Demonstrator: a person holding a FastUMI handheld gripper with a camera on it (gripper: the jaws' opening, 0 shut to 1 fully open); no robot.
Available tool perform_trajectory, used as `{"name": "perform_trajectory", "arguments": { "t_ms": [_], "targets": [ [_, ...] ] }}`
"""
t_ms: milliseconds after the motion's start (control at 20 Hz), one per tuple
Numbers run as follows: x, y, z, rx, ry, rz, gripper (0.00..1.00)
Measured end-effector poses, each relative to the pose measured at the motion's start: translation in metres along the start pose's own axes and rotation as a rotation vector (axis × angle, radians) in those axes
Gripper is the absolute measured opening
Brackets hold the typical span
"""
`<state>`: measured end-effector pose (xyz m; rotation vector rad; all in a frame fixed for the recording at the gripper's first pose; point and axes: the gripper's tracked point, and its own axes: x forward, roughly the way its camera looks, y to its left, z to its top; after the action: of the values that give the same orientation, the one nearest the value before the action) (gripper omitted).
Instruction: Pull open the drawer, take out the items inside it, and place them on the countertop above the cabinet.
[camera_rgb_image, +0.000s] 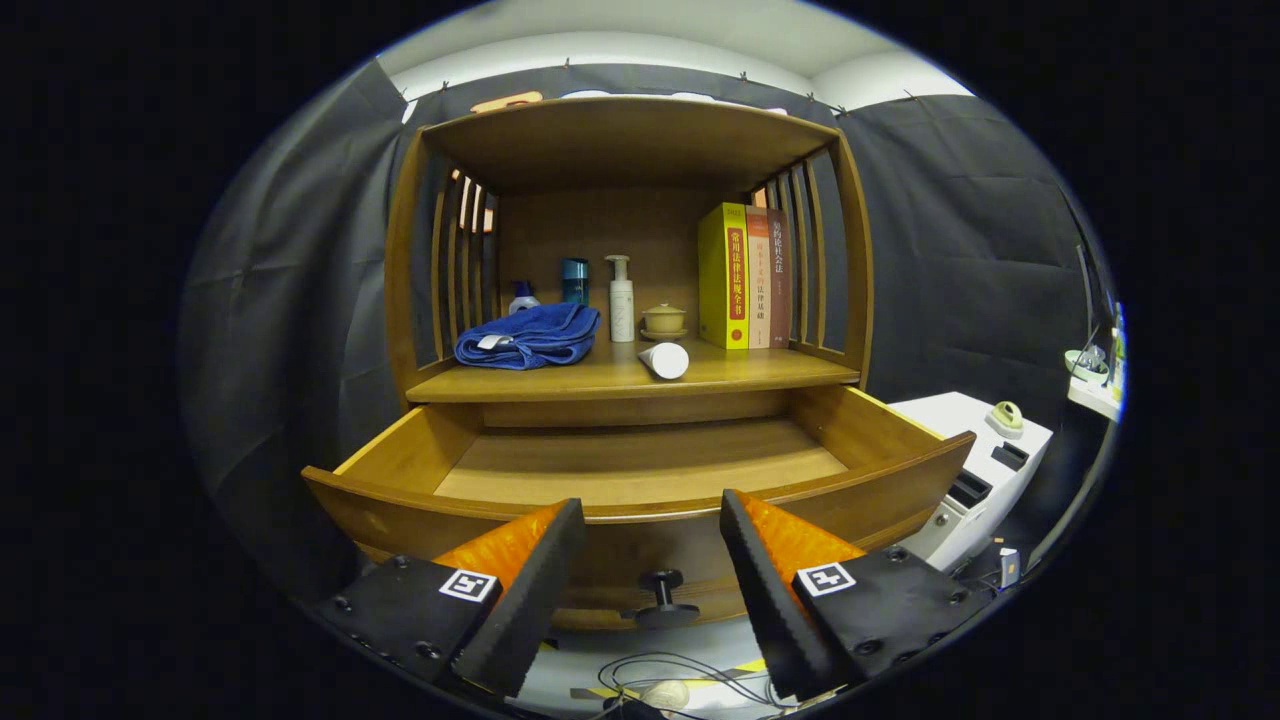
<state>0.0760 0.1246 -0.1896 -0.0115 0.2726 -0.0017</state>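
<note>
Gripper (650, 560) at bottom centre of frame, fingers spread wide, holding nothing. It sits back from the cabinet, facing the drawer (640, 500) front square on. The black drawer knob (662, 598) is between the fingers, slightly ahead of them and clear of both pads.

The drawer is pulled well out across the lower middle of the frame. The bare wooden floor shows from the back wall forward and I see no items on it. The near strip just behind the front panel is hidden by the panel's rim, so I can't rule out something small there.

The countertop (760, 375) above the drawer, centre frame, is loaded. A blue towel (530, 338) lies bunched at its left end. A white tube (665, 360) lies on its side near the front edge, cap end towards the camera. Behind these stand a small spray bottle (522, 296), a teal bottle (574, 280), a white pump bottle (621, 298) and a small lidded cup (663, 320). Three books (745, 278) stand upright against the right slats.

My read: the towel and tube sit forward and loose, which fits items dropped there from the drawer. The back row looks arranged. The task appears essentially done, since the drawer is open and visibly emptied. The wide jaws fit a release and pull-back rather than an approach.

White appliance (985, 465) at lower right, cables (680, 675) on the floor below the knob.
</note>
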Motion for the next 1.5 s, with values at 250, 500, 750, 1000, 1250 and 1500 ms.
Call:
{"name": "perform_trajectory", "arguments": {
  "t_ms": [250, 500, 750, 1000, 1250, 1500],
  "targets": [
    [0.033, 0.001, 0.005, -0.011, 0.002, -0.001, 0.94],
    [0.073, 0.004, 0.013, -0.02, 0.009, -0.015, 0.94],
    [0.104, 0.008, 0.015, -0.049, 0.019, -0.025, 0.94],
    [0.133, 0.009, 0.018, -0.056, 0.028, -0.03, 0.94],
    [0.154, 0.011, 0.018, -0.075, 0.044, -0.051, 0.94],
    [0.162, 0.011, 0.019, -0.067, 0.047, -0.047, 0.94]
  ]
}}
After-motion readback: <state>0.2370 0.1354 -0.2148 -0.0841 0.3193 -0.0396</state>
